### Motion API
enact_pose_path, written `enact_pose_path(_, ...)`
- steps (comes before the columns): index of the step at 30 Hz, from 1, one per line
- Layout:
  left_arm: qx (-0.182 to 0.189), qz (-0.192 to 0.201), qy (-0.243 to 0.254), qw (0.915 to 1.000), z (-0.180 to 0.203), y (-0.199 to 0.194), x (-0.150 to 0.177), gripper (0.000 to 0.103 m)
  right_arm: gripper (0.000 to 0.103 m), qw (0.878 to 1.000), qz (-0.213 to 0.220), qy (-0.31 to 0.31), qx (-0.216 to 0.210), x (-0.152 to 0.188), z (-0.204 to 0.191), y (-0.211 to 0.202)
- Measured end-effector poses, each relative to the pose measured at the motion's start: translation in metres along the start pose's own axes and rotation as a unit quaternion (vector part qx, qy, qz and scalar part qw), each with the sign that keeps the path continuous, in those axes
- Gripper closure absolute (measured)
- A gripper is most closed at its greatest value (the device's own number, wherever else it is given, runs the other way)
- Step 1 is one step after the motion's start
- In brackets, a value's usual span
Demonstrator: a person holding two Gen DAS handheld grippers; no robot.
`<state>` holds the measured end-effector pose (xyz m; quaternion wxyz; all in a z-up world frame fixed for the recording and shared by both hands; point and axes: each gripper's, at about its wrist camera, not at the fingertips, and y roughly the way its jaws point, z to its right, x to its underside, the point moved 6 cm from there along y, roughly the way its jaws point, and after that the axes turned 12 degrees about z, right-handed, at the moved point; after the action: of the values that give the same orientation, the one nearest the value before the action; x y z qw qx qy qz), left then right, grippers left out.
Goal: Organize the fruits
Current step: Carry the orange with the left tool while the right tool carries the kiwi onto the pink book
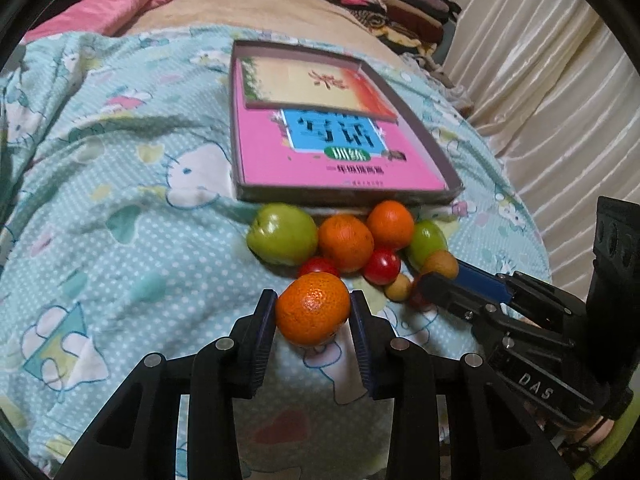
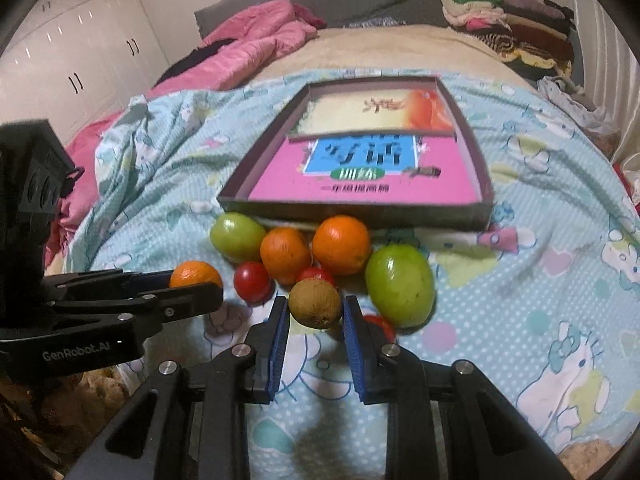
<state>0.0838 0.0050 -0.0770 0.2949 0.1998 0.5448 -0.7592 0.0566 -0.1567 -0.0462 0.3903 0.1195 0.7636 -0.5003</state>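
Note:
My left gripper (image 1: 312, 298) is shut on an orange (image 1: 312, 309), its pads pressing both sides, just above the blue patterned bedsheet (image 1: 120, 240). My right gripper (image 2: 315, 302) is shut on a small brown round fruit (image 2: 315, 305). Behind both lies a cluster of fruit: a green apple (image 1: 282, 234), two oranges (image 1: 346, 243) (image 1: 390, 224), another green fruit (image 2: 399, 285) and red cherry tomatoes (image 2: 252, 282). A shallow box tray (image 2: 360, 214) with a divider and a pink book in it sits just beyond the fruit. Each gripper shows at the side of the other's view.
A small tan fruit (image 1: 398, 287) lies by the right gripper's tip. Pink bedding (image 2: 248, 52) lies at the far left of the bed and folded clothes (image 2: 508, 24) at the far right. Pleated curtains (image 1: 552, 80) run along the right side. White wardrobes (image 2: 72, 52) stand at the left.

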Motion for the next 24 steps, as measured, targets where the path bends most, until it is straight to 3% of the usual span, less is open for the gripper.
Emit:
enact_pose_path(15,-0.023,0.032,-0.008,0.9992,0.001,0.006,-0.032,0.066,0.075,0.997,0.066,0.031,0.027,-0.047,0.044,-0.002)
enact_pose_path(24,-0.037,0.040,-0.010,0.9984,0.004,0.023,-0.050,0.066,0.075,0.997,0.062,0.021,0.045,-0.059,0.059,0.019)
